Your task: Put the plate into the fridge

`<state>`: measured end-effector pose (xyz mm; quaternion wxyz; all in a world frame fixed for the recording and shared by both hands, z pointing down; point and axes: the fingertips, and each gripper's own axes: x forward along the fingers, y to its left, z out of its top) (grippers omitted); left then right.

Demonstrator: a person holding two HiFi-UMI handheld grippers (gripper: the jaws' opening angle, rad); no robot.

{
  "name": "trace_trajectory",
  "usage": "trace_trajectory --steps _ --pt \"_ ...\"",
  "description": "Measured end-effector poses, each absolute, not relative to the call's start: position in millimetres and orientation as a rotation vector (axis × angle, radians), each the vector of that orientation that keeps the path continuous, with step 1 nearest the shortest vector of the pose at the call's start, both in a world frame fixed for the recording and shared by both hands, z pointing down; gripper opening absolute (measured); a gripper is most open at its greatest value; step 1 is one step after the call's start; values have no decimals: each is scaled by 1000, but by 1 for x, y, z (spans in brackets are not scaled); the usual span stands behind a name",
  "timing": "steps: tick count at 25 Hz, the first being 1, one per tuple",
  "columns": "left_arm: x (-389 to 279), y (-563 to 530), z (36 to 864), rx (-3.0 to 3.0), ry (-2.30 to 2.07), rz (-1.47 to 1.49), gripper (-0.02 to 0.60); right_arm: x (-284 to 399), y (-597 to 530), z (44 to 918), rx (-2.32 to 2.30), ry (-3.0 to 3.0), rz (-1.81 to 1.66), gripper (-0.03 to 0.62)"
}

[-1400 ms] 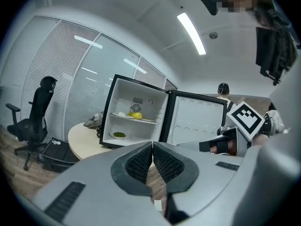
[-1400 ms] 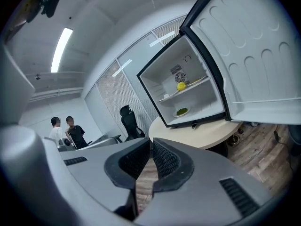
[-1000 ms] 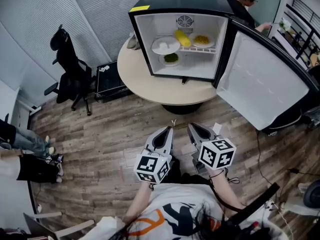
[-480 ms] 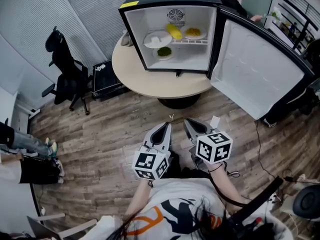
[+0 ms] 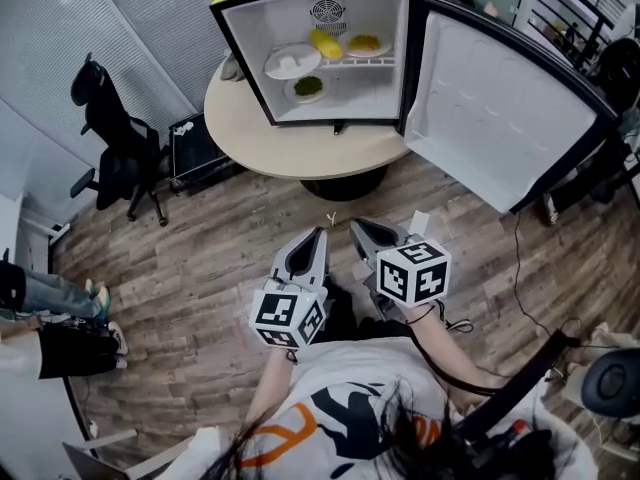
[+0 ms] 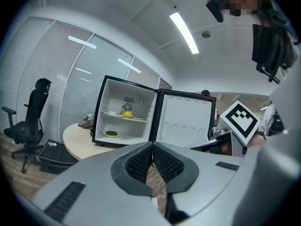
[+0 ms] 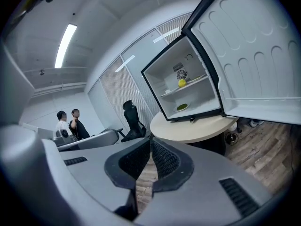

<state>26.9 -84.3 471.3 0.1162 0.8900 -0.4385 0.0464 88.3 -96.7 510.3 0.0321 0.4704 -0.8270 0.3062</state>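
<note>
White plate sits on the shelf of the open fridge at twelve o'clock, so the left gripper and right gripper hang at six o'clock, jaws together and empty, apparently with nothing left to carry.

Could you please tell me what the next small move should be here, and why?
Probably step toward the round beige table and bring the right gripper to the white-lined open door of the black mini fridge, ready to push it closed. Both that gripper and the left gripper are shut and empty, white plates already sit inside, and the fridge stands well out of reach.
</note>
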Motion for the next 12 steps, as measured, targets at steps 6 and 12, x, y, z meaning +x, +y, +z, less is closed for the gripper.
trace_trajectory --steps 6,12 --pt "25 -87 474 2604 -1275 141 14 87 -99 515 1455 -2531 956 29" --pt "19 -93 475 2600 -1290 140 14 84 -107 517 1450 -2530 955 29"
